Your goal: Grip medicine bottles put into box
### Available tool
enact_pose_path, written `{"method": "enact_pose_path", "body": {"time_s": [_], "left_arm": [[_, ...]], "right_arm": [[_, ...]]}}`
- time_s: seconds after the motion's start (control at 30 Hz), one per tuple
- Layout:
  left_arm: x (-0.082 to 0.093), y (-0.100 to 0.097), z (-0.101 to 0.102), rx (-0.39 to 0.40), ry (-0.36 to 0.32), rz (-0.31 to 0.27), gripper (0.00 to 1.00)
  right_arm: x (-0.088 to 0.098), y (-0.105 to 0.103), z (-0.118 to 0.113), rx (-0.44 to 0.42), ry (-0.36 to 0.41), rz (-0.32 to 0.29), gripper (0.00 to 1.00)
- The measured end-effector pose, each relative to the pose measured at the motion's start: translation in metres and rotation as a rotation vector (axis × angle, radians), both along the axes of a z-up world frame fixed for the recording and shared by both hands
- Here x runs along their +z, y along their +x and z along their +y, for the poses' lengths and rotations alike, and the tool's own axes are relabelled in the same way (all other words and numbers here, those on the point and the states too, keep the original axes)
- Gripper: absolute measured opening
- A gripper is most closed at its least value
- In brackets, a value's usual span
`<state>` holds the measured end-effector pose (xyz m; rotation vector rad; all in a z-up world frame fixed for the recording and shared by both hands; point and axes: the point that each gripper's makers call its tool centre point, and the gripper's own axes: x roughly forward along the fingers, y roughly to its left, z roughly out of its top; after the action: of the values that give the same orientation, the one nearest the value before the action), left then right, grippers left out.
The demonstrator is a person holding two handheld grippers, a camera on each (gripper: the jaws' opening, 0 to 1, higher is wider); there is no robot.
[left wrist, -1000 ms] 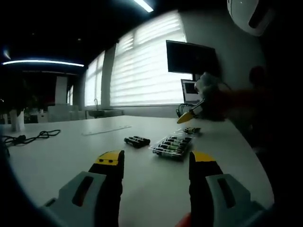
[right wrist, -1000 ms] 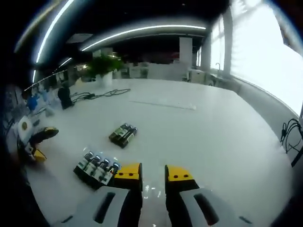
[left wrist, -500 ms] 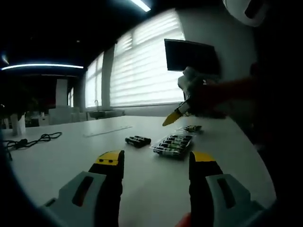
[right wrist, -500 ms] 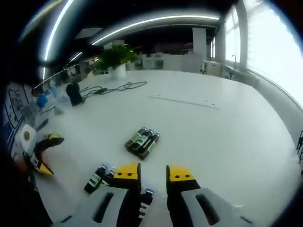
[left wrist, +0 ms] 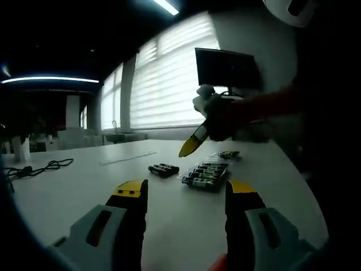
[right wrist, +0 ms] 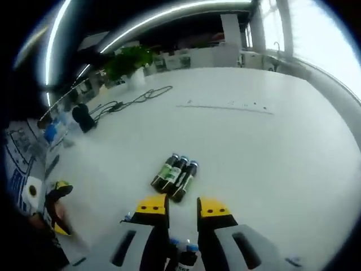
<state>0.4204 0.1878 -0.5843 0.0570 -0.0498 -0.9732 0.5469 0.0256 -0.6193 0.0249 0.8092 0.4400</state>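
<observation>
Three loose dark medicine bottles (left wrist: pixel 163 168) (right wrist: pixel 176 173) lie side by side on the white table (left wrist: pixel 84 180). To their right stands the box (left wrist: pixel 204 174), which holds a row of several bottles. My left gripper (left wrist: pixel 185 193) is open wide and empty, low over the table in front of both. My right gripper (right wrist: pixel 183 208) hovers above the box, its jaws a narrow gap apart with nothing between them; bottle caps (right wrist: pixel 181 254) show below it. In the left gripper view, the right gripper (left wrist: pixel 190 147) points down at the table, held by a hand.
A few more bottles (left wrist: pixel 228 154) lie beyond the box. A monitor (left wrist: pixel 227 69) stands at the table's far edge by the blinds. Cables (right wrist: pixel 132 100) and a potted plant (right wrist: pixel 127 59) are far across the table. The left gripper (right wrist: pixel 56 199) shows at the left of the right gripper view.
My right gripper has moved forward over the box toward the three loose bottles, which now lie just ahead of its jaws. The left gripper has stayed in place.
</observation>
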Motion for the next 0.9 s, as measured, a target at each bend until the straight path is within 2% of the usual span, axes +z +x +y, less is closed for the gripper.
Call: {"method": "enact_pose_path", "body": {"time_s": [0.37, 0.63, 0.77, 0.9], "left_arm": [[0.002, -0.001, 0.001, -0.003, -0.008, -0.011, 0.48], [0.004, -0.003, 0.001, -0.007, -0.013, -0.02, 0.48], [0.006, -0.004, 0.001, -0.01, -0.019, -0.023, 0.48], [0.007, -0.004, 0.002, -0.01, -0.024, -0.025, 0.48]], "right_arm": [[-0.004, 0.028, 0.004, -0.024, -0.016, 0.073, 0.14], [-0.012, 0.032, 0.004, -0.049, 0.004, 0.157, 0.13], [-0.018, 0.03, 0.007, -0.036, -0.026, 0.175, 0.13], [-0.023, 0.031, 0.01, -0.037, -0.024, 0.188, 0.13]]}}
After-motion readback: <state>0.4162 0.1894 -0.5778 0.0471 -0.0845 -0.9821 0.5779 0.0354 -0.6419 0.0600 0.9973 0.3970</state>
